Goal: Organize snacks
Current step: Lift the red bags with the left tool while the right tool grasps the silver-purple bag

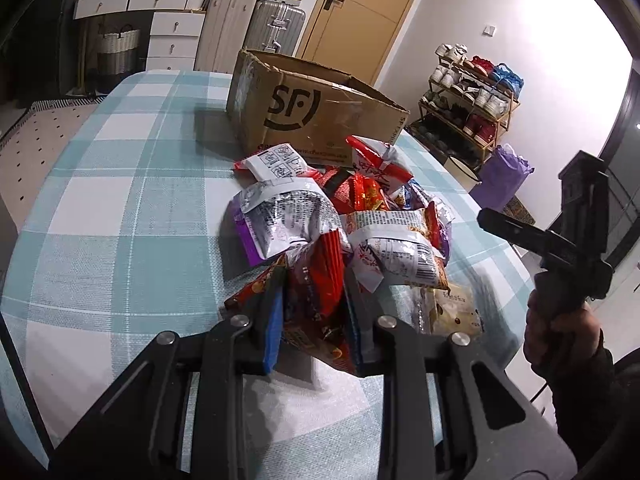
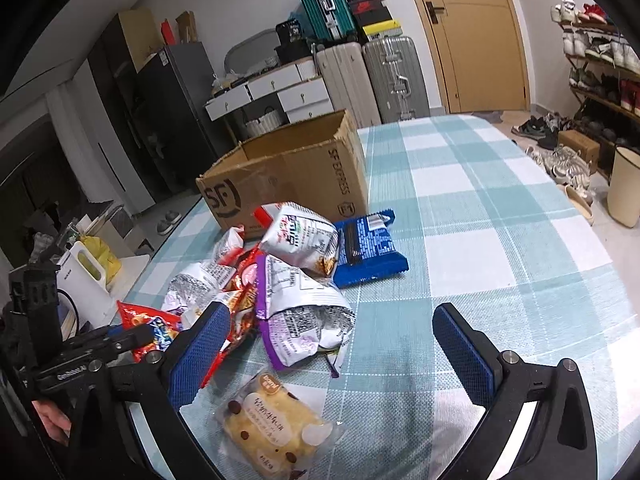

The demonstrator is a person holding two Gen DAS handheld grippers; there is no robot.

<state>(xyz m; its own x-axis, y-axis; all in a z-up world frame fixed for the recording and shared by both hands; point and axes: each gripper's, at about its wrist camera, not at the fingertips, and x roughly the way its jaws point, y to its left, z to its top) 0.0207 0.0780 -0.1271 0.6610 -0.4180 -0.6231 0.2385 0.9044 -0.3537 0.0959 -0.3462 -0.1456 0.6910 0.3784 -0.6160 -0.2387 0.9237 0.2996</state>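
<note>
The left gripper (image 1: 316,320) has its jaws clenched on a red snack packet (image 1: 320,280) at the pile's near edge, presumably bound for the SF cardboard box (image 1: 312,116); the right gripper (image 2: 332,344) hovers with jaws released over the bagged chocolate-chip bread (image 2: 276,424) on the worktop (image 2: 500,220).

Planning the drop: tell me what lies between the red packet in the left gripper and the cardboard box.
The snack pile lies between the red packet in the left gripper and the cardboard box, directly beyond the fingers.

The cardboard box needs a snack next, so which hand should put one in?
Left, probably. The left gripper already pinches a red snack packet; the right gripper is open and empty.
</note>
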